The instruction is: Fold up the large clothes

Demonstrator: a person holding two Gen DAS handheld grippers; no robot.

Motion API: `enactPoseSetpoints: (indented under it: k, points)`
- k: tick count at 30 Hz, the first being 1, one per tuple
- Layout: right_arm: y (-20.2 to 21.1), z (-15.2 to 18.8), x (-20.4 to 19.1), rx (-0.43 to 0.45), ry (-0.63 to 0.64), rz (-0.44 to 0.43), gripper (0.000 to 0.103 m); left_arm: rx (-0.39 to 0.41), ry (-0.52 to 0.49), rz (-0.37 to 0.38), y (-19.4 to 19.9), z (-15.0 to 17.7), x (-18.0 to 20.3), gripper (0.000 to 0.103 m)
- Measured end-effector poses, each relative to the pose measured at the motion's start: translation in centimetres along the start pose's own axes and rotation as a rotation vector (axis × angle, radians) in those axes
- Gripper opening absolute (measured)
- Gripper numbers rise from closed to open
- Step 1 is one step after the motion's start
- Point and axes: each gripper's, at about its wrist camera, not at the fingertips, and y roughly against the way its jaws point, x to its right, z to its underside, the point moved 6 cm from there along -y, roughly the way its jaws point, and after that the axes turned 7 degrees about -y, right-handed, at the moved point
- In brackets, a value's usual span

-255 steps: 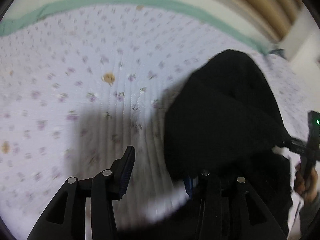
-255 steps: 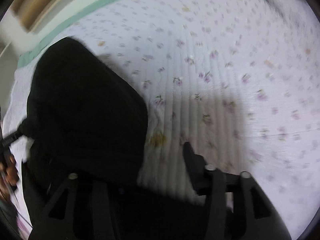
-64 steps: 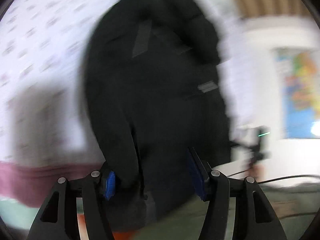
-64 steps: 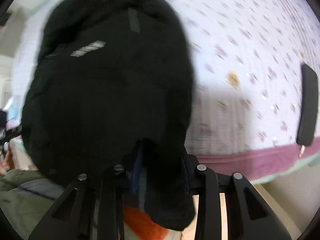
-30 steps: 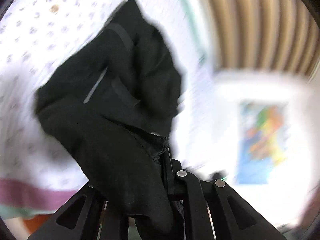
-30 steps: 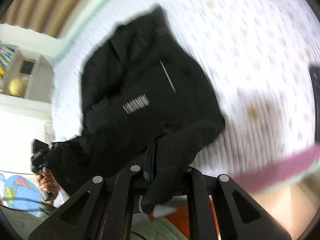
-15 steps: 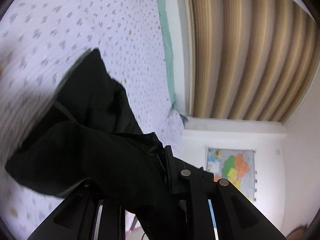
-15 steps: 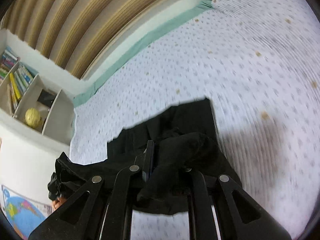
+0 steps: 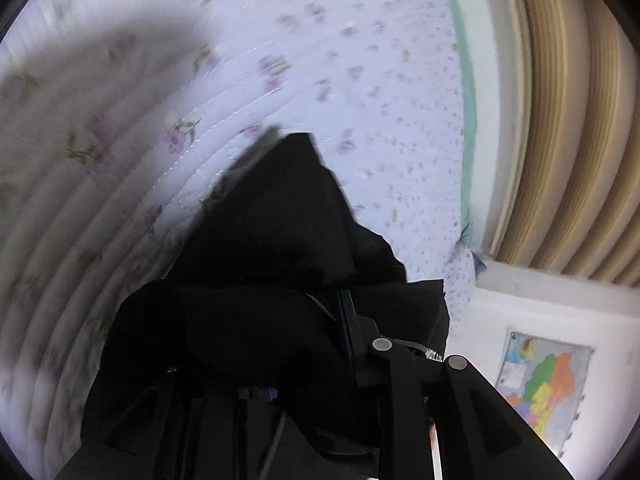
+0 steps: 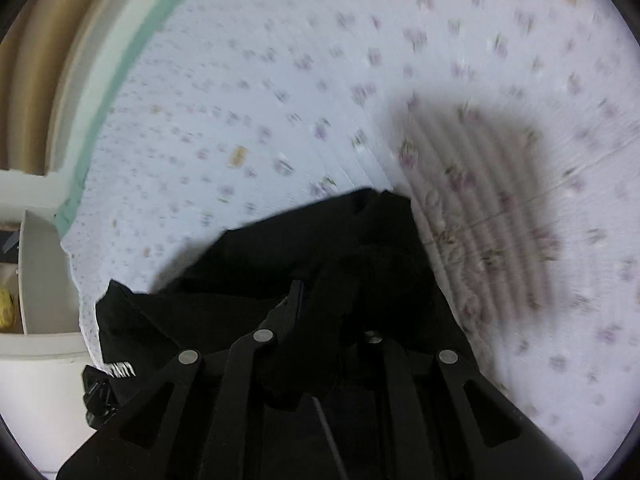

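Both grippers, left gripper (image 9: 280, 320) and right gripper (image 10: 332, 300), clench the black fabric garment (image 9: 280, 216), carried low-centre over the floral quilted bed (image 9: 280, 40). Next: lay it flat, likely.

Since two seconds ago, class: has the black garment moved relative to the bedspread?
Yes. The black garment then hung over the bed's maroon edge; now it is further onto the floral bedspread, toward the green border.

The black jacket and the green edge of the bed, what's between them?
Only bare flowery bedsheet lies between the black fabric jacket and the bed's green border, in the right wrist view.
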Motion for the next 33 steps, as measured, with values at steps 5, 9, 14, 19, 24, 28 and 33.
enactPoseSetpoints:
  k: [5, 9, 14, 19, 24, 28, 33]
  points:
    - [-1.0, -0.3, 1.2, -0.050, -0.051, -0.105, 0.014, -0.037, -0.159, -0.066, 0.2, 0.2, 1.7, 0.024]
    - [1.3, 0.5, 1.4, -0.128, -0.109, -0.238, 0.023, -0.088, -0.274, -0.030, 3.1, 1.8, 4.5, 0.027]
    - [9.2, 2.0, 0.7, -0.075, -0.060, -0.464, 0.074, -0.061, -0.467, 0.246, 11.8, 5.8, 10.5, 0.066]
    - [14.6, 3.7, 0.0, 0.063, 0.099, -0.451, 0.088, 0.079, -0.543, 0.151, 16.0, 5.6, 11.3, 0.084]
    - [12.0, 3.6, -1.1, 0.105, 0.241, -0.156, 0.088, 0.097, -0.535, -0.173, 10.9, 2.4, 9.1, 0.083]
    - [8.8, 1.8, -1.4, 0.142, 0.376, 0.057, 0.088, 0.172, -0.576, -0.306, 9.2, 0.0, 8.2, 0.083]
    - [6.1, -1.4, -0.7, 0.134, 0.408, 0.104, 0.088, 0.066, -0.555, -0.342, 5.6, -2.1, 6.8, 0.083]
